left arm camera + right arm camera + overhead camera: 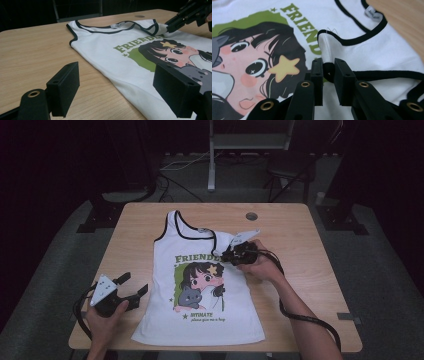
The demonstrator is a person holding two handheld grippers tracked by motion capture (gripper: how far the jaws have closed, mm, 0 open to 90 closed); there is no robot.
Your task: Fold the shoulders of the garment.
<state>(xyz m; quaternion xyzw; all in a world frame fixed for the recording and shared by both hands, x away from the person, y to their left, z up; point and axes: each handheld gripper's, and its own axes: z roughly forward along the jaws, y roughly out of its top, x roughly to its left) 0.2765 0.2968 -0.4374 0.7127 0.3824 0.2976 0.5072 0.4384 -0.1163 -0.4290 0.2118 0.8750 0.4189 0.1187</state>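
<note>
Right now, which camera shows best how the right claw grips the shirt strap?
The right gripper view: the right claw pinches the folded black-trimmed strap between its jaws, close up. The high view shows that claw small at the tank top's shoulder. The left gripper view catches it at the far corner.

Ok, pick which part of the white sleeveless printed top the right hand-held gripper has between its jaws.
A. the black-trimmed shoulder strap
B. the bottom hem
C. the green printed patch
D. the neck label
A: in the right gripper view, the right hand-held gripper pinches a folded-over piece of the black-trimmed shoulder strap of the white sleeveless printed top.
</note>
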